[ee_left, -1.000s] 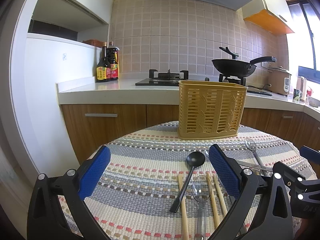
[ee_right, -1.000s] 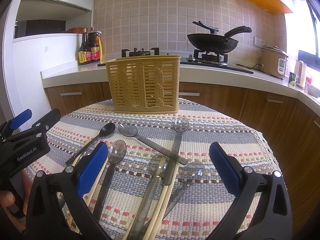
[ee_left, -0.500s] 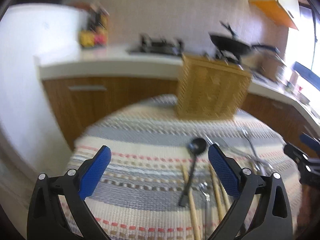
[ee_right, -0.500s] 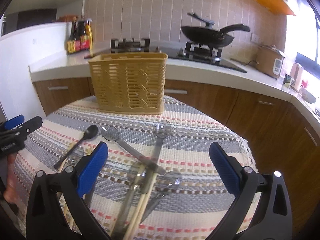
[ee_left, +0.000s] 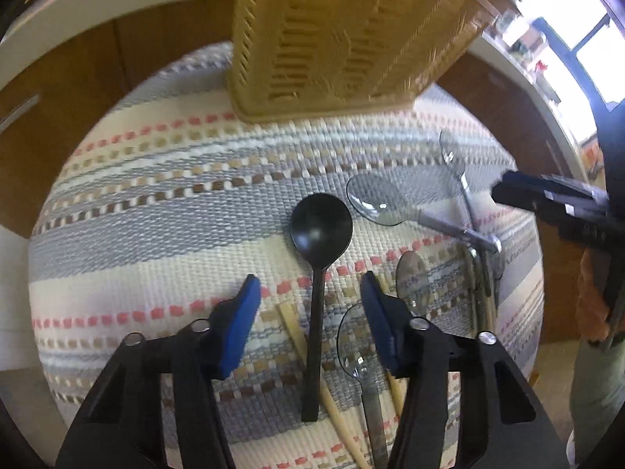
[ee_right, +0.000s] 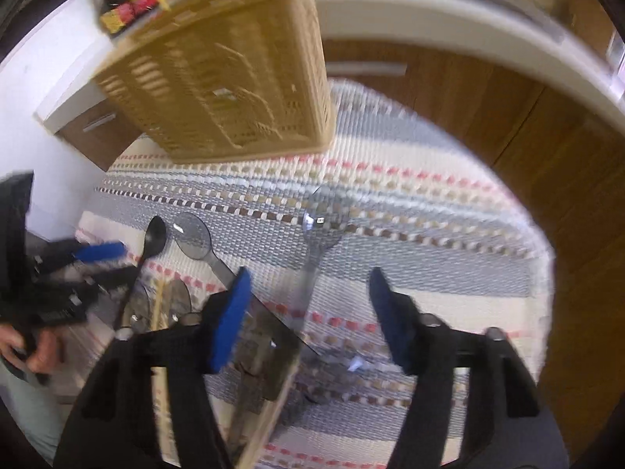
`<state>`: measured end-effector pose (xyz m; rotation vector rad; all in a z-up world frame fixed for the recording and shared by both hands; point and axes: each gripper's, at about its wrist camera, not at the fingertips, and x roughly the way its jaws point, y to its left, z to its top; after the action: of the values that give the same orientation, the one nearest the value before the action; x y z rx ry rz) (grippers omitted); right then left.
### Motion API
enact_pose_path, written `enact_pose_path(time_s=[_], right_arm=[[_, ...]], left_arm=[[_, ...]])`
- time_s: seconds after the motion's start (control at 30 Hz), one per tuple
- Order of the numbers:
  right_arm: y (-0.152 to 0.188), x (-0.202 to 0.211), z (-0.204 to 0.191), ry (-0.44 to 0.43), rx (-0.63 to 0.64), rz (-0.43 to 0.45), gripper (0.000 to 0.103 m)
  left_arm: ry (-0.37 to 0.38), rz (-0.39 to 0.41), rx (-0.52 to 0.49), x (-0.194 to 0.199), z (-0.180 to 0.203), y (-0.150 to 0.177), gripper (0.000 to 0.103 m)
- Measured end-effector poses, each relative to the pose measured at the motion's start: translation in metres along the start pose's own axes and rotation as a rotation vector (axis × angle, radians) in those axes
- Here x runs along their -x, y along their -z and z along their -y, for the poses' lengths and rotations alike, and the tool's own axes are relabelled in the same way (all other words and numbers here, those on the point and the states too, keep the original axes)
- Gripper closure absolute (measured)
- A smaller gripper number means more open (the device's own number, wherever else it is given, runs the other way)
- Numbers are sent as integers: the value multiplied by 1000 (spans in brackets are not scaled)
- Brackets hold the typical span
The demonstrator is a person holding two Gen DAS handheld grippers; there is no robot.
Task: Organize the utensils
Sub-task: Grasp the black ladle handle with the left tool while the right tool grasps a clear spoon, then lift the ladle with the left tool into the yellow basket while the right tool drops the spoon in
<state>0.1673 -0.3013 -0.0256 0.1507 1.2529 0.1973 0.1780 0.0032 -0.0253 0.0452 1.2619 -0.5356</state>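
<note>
**Both grippers dropping onto the spoons, first pick in hand**

Left gripper pointed steeply down, jaws half spread and closing, the black spoon handle lying between the blue pads, not yet pinched. Right gripper likewise tilted down and closing, astride the clear spoon handle, pads still apart from it. Chopsticks and further clear spoons lay crossed just beside both targets on the striped tablecloth. Yellow basket stood upright at the table's far side, well apart from the pile. Judged step: grasping. Next move called for lowering to the handles, pinching each alone without catching a chopstick, then carrying to the basket.
</note>
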Motion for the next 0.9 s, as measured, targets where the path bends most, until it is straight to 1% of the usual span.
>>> enact_pose_path(time_s=[0.03,0.07,0.1,0.13,0.17,0.23,0.27,0.3,0.37,0.4,0.47,0.5,0.53,0.57,0.6,0.63,0.7,0.73,0.8,0.83,0.9], right_arm=[[-5,-8,3,3,-21,-33,56],[-8,-13,3,23,-25,-44,63],[-12,-21,4,29,-31,-70,68],[-13,-26,6,28,-42,-90,69],[-15,-30,6,39,-48,-100,70],[-16,-31,3,59,-40,-95,72],[-16,-32,0,62,-32,-106,77],[-16,-35,-4,83,-24,-107,78],[-15,-39,-14,147,21,-110,84],[-15,-43,-18,163,36,-113,91],[-14,-47,-24,172,52,-117,93],[-13,-50,-26,174,58,-114,93],[-11,-51,-28,173,66,-103,93],[-12,-51,-30,175,70,-92,93],[-13,-45,-34,177,76,-75,93],[-12,-41,-37,186,89,-49,93],[-10,-32,-40,166,101,-12,93],[-9,-24,-43,152,112,13,93],[-2,-8,-46,152,137,68,93],[2,3,-50,139,160,109,93],[5,22,-55,124,183,158,93]], left_arm=[[-17,-13,-16,-5,2,-4,55],[-9,-16,-21,1,5,-3,55],[-13,-24,-27,0,6,-6,57],[-18,-31,-30,-3,8,-8,61],[-27,-38,-34,-6,9,-11,62],[-37,-55,-48,-10,13,-16,63],[-42,-62,-56,-11,14,-18,63],[-53,-74,-70,-15,18,-21,63],[-85,-89,-94,-23,27,-25,63],[-101,-97,-106,-26,31,-27,63],[-141,-111,-136,-29,41,-31,63],[-165,-110,-148,-32,46,-31,66],[-187,-109,-155,-38,52,-33,73],[-215,-103,-160,-41,56,-35,77],[-232,-92,-161,-43,57,-35,93],[-223,-85,-153,-43,57,-36,98],[-183,-56,-126,-43,54,-36,98],[-156,-26,-115,-42,53,-37,98],[-144,20,-84,-40,50,-38,98],[-129,57,-71,-35,50,-38,98],[-87,121,-56,-19,50,-36,98]])
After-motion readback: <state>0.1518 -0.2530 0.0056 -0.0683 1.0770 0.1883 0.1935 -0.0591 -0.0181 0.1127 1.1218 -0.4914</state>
